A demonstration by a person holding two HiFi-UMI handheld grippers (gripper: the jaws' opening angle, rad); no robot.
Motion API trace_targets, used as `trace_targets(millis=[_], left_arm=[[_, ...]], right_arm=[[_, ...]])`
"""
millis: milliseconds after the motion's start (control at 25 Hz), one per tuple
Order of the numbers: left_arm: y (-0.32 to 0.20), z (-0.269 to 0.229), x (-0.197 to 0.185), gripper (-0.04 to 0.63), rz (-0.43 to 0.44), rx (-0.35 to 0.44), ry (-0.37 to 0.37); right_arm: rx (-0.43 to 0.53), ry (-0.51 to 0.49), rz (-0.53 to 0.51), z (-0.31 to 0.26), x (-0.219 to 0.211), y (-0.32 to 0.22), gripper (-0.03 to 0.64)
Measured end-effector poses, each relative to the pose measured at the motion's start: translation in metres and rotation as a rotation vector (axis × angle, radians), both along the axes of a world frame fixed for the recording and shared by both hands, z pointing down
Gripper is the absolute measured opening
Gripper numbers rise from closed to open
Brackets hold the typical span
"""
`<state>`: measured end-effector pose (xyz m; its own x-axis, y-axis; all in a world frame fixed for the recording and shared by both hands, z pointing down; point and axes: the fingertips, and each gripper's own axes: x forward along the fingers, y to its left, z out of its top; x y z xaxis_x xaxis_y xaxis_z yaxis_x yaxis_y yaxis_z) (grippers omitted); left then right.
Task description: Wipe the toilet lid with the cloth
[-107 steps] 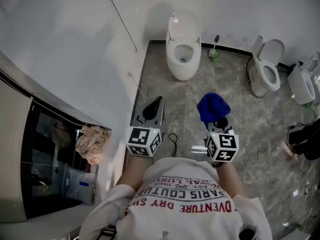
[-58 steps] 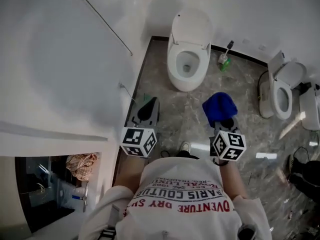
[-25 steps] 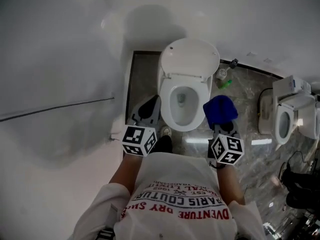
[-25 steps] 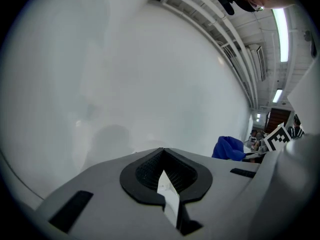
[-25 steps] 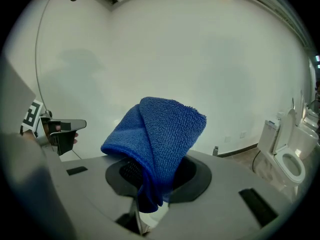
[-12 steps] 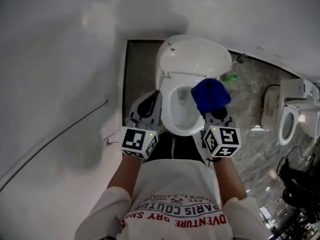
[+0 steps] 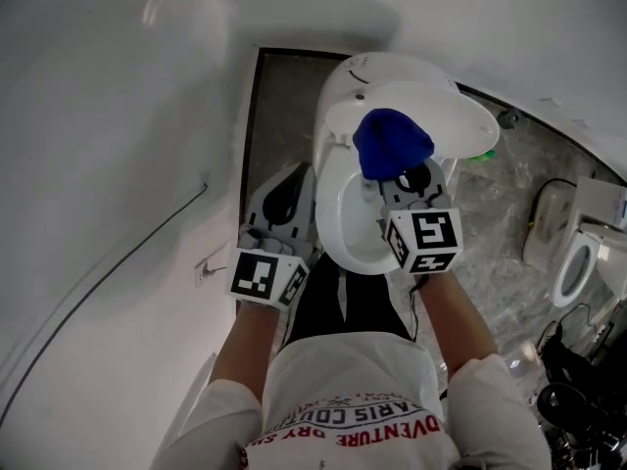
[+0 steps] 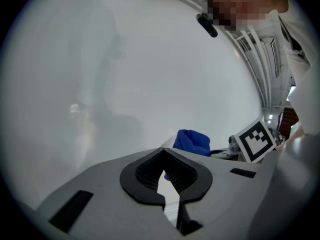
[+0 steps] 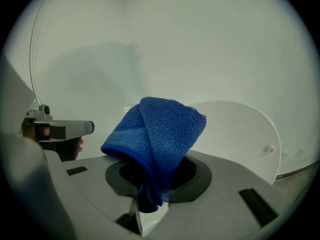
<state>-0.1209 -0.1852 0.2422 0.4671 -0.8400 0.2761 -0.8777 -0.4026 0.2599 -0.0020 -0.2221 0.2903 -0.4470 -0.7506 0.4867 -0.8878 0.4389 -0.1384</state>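
1. R gripper point(image 7: 400, 176): your jaws are clamped on the blue cloth point(image 9: 156, 143). It bunches up and out fwd of the tips, with a tail hanging down through the gap.
2. Toilet lid point(image 9: 235, 134): raised, just beyond the R tips and off to their right. Cloth sits in front of it. Can't tell if cloth and lid are touching.
3. Head view: cloth point(image 7: 392, 142) overlaps the lid's point(image 7: 460, 125) lower edge. Toilet bowl point(image 7: 338, 218) is open beneath the R gripper.
4. L gripper point(image 8: 167, 186): jaws drawn in to a thin slit, nothing btwn them. It's held at the bowl's left side, apart from the lid; cloth shows ahead of its tips and to their right.
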Motion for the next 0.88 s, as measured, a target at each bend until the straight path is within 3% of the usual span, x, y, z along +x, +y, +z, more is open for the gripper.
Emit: trace_targets(millis=[400,880], left_arm=[[-0.011,0.052,-0.003,0.006,-0.064,-0.078,0.012],[-0.02,0.048,0.061,0.006,-0.019,-0.103,0.005]], right_arm=[[0.046,-0.027,-0.056,0.041,-0.027,-0.054,0.087],[0.065,-0.017,0.054,0.028,0.061,-0.078,0.087]])
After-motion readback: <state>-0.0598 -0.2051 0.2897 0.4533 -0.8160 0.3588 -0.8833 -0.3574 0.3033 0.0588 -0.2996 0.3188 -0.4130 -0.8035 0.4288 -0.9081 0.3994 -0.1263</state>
